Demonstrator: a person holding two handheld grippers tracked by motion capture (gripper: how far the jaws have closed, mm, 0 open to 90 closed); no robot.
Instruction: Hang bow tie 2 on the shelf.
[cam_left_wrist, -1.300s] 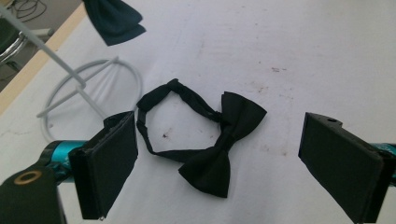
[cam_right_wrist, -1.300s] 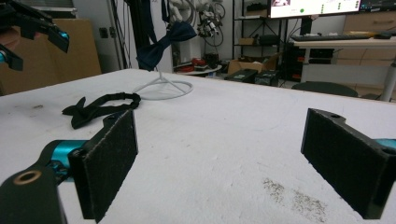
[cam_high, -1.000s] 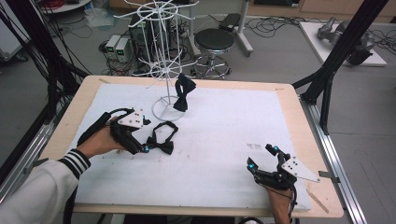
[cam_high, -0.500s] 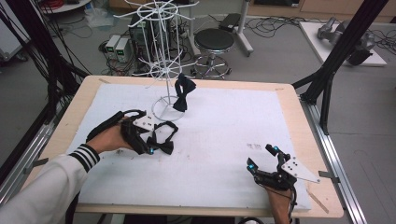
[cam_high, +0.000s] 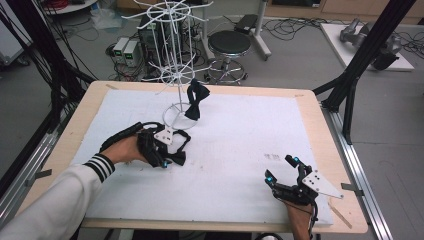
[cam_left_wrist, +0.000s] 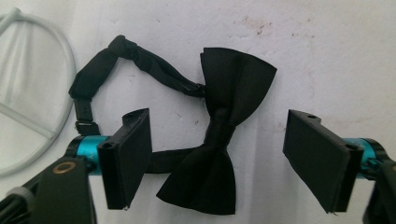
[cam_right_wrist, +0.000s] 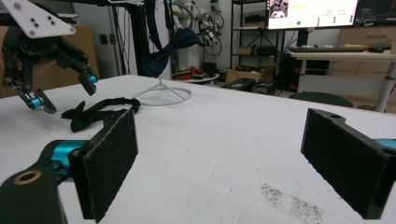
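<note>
Desk (cam_high: 310, 125) carries a white mat, one white wire rack (cam_high: 172, 60) and two black bow ties. One bow tie (cam_left_wrist: 219, 140) lies flat between the pads of the left gripper (cam_left_wrist: 224, 163), whose jaws have just been closing yet stand clear of it; its strap loops beside the rack's ring base. Second bow tie (cam_high: 196, 100) hangs on the rack. Right gripper (cam_right_wrist: 224, 163) sits released, well apart, near the desk's front edge.
</note>
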